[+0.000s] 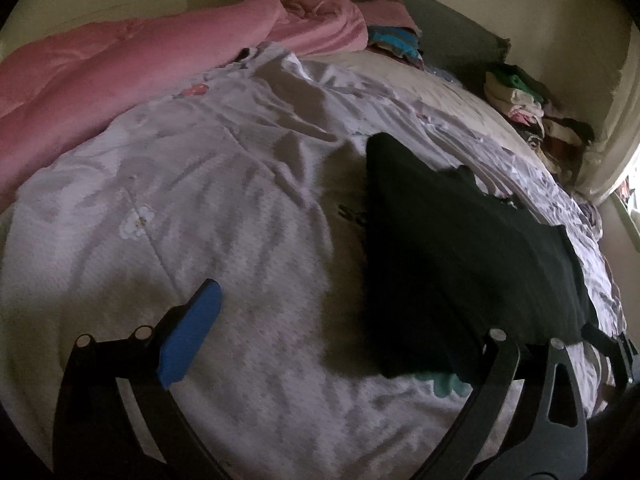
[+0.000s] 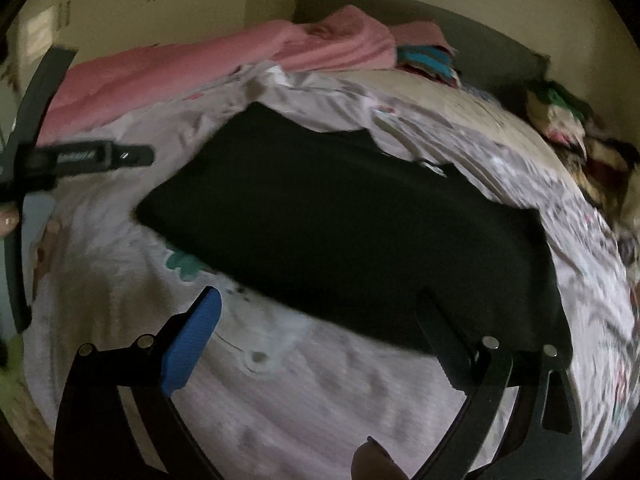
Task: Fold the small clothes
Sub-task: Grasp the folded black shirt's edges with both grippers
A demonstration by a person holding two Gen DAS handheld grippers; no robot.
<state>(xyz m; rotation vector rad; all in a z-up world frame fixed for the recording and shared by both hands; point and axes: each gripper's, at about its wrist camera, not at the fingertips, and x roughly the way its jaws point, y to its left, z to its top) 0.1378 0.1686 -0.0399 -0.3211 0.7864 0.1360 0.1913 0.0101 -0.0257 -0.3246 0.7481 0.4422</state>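
Blue-padded fingers of the left tool (image 1: pixel 320 332) fill the bottom of the left wrist view, spread wide with nothing between them; the left pad (image 1: pixel 192 332) hangs over pale sheet, the right finger is lost behind dark cloth. Black folded garment (image 1: pixel 460 256) lies flat on the bed's white floral-print sheet (image 1: pixel 200 184), occupying right of centre in that view, its near edge just ahead of the right finger's linkage. Right tool (image 2: pixel 320 332), bottom of the right wrist view, jaws likewise wide apart and gripping nothing; its blue pad (image 2: pixel 192 340) sits over bare sheet (image 2: pixel 280 400), the dark right finger over the garment's near edge, contact unclear. Same garment (image 2: pixel 340 216) spans the middle of this view, which is motion-blurred. Left tool's black frame (image 2: pixel 24 160) shows at the left edge. Pink rumpled blanket (image 1: pixel 120 72) crosses the upper left, also seen in the right view (image 2: pixel 200 60). Small stack of multicoloured folded clothes (image 1: pixel 394 42) sits top centre; a second mixed pile (image 1: pixel 524 108) upper right, beside the wall.
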